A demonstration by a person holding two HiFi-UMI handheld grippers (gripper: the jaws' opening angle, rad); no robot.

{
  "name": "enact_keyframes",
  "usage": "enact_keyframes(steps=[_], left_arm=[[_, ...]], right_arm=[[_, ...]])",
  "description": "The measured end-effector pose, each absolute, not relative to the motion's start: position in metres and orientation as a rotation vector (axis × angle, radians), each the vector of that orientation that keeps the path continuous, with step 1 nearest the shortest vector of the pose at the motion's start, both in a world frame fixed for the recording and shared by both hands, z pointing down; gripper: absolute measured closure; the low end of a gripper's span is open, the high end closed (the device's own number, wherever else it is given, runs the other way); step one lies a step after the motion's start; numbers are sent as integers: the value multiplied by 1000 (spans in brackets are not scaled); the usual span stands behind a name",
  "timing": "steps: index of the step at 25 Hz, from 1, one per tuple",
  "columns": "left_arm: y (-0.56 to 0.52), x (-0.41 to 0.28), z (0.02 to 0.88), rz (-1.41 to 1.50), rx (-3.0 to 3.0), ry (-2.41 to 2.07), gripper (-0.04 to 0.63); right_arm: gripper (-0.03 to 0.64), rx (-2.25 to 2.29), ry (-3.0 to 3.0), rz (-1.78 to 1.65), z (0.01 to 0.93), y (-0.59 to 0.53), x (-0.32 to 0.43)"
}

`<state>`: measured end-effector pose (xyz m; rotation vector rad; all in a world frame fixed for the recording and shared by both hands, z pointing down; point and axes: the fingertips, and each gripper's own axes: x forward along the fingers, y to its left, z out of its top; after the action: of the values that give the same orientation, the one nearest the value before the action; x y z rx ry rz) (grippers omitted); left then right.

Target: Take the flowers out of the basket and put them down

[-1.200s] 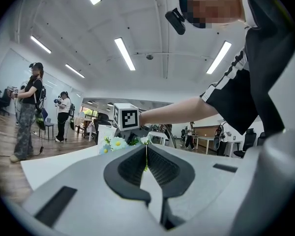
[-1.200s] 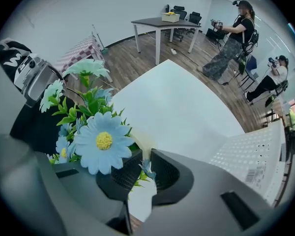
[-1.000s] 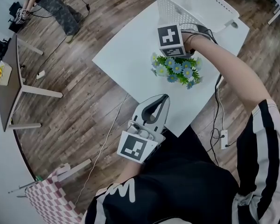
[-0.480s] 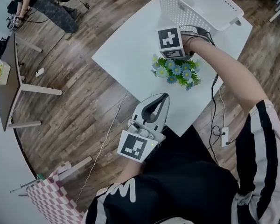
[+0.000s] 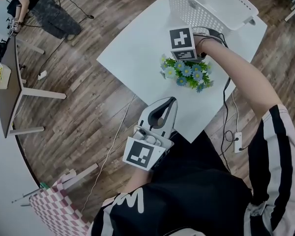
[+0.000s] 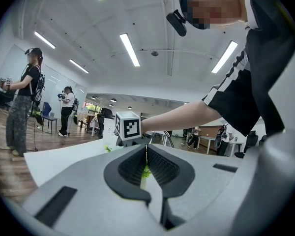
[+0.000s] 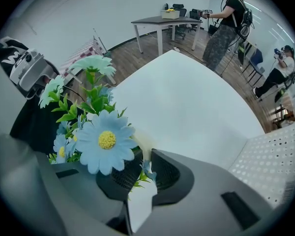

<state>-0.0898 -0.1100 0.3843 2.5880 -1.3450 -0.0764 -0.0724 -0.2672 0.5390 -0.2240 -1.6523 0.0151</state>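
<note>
A bunch of blue and white daisies [image 5: 188, 74] with green leaves hangs just over the white table [image 5: 137, 48], in front of the white perforated basket [image 5: 187, 11]. My right gripper [image 5: 185, 59] points straight down into the bunch, its fingertips hidden under its marker cube. In the right gripper view its jaws are shut on the green stems, and a big blue daisy [image 7: 105, 139] fills the foreground over my right gripper [image 7: 143, 157]. My left gripper [image 5: 172, 102] hovers level at the table's near corner, shut and holding nothing. In its own view my left gripper [image 6: 146, 150] shows its jaws meeting.
The basket [image 7: 278, 154] stands at the table's far right corner. A wooden desk [image 5: 10, 77] and a person [image 5: 44, 6] are far left. On the floor lie a cable and a power strip [image 5: 236, 144], with pink checked cloth [image 5: 54, 213] near my feet.
My right gripper has sunk a little toward the table with the flowers in it. The left gripper has stayed put.
</note>
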Motion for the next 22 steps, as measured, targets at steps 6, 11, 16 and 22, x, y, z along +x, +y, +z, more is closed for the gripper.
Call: enact_keyframes(steps=[6,11,16,22], left_arm=[[-109,-89,383,-83,2593,-1341,592],[-108,-90,380,-84,2596,-1339,592],[-108,-89,383,-69,2591,-1340,591],[-108,-87,381,-91,2591,-1345,592]], right_arm=[[554,-222,-1700,40,539,-268,-73],[552,-195,-1701,59,538,-267,-72],[543,-214,-1734,86,532,-267,-76],[505,-196,-1757,85,520,-271,-74]])
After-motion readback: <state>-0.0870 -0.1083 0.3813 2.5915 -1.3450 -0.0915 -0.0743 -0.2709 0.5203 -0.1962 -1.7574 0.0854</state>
